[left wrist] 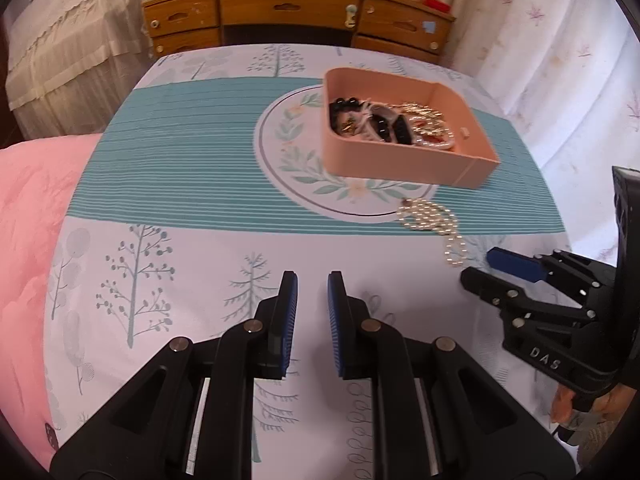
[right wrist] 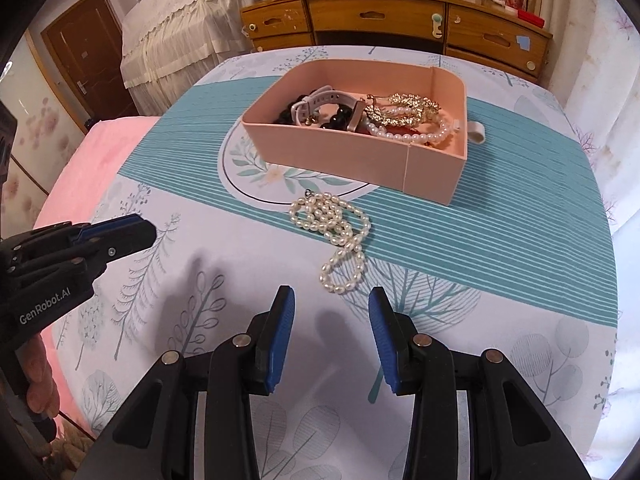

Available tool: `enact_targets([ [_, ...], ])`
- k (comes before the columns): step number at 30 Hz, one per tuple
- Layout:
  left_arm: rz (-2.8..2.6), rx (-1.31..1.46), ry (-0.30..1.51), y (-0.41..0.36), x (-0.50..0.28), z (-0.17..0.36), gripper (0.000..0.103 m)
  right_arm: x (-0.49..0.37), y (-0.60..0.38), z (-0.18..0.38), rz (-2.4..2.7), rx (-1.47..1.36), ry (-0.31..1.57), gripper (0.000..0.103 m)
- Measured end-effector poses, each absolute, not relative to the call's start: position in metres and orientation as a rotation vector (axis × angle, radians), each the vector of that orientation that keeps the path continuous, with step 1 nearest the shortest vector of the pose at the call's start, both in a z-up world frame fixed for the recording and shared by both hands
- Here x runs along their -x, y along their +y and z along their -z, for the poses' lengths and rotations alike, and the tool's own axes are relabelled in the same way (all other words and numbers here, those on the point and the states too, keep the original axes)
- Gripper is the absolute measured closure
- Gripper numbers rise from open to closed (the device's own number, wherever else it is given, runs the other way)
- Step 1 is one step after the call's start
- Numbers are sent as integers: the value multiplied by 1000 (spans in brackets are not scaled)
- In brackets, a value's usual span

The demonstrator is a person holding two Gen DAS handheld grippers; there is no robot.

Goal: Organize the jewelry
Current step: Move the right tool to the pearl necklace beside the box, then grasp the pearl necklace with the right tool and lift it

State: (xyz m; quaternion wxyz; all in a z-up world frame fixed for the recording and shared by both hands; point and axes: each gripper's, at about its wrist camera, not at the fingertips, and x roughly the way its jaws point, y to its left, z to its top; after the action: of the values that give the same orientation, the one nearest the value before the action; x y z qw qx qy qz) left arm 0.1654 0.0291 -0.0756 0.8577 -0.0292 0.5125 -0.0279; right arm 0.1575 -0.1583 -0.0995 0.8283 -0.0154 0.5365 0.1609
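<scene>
Right now, item by item:

Right gripper [right wrist: 331, 300]: jaws spread wide with nothing between them, hovering low over the tablecloth [right wrist: 500, 272].

Pearl necklace [right wrist: 336, 236]: lies loose in a heap on the tablecloth, just ahead of the right gripper's fingertips and roughly in line with the gap between them, apart from both pads; its nearest loop is the closest part to the tool.

Pink box [right wrist: 352, 152]: open-topped, farther ahead of the right gripper, just beyond the necklace; it holds a white watch strap, black beads, a gold chain and another pearl strand.

Left gripper [left wrist: 313, 284]: jaws parted by a narrow gap, nothing gripped, off to the left of the right gripper.

From the left gripper: pearl necklace [left wrist: 434, 226] ahead and to the right, pink box [left wrist: 404, 160] beyond it.
</scene>
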Motion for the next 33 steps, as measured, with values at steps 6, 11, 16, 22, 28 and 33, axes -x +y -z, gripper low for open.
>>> enact_targets([
  [6,40,75,1092,35,-170,84,90,-174,-156,110,-323,51,1151,64],
  [11,37,78,1091,36,-172,87,90,-191,-153,116,-315,59,1156,64],
  [16,38,76,1097,35,-176,89,90,-204,-147,119,-314,72,1149,64],
  [22,35,85,1094,36,-187,89,90,-207,-126,122,-332,200,1115,66],
  [28,25,106,1087,42,-192,86,90,-210,-122,122,-336,224,1092,89],
  [33,6,142,1105,53,-191,90,90,-207,-126,121,-353,199,1092,95],
])
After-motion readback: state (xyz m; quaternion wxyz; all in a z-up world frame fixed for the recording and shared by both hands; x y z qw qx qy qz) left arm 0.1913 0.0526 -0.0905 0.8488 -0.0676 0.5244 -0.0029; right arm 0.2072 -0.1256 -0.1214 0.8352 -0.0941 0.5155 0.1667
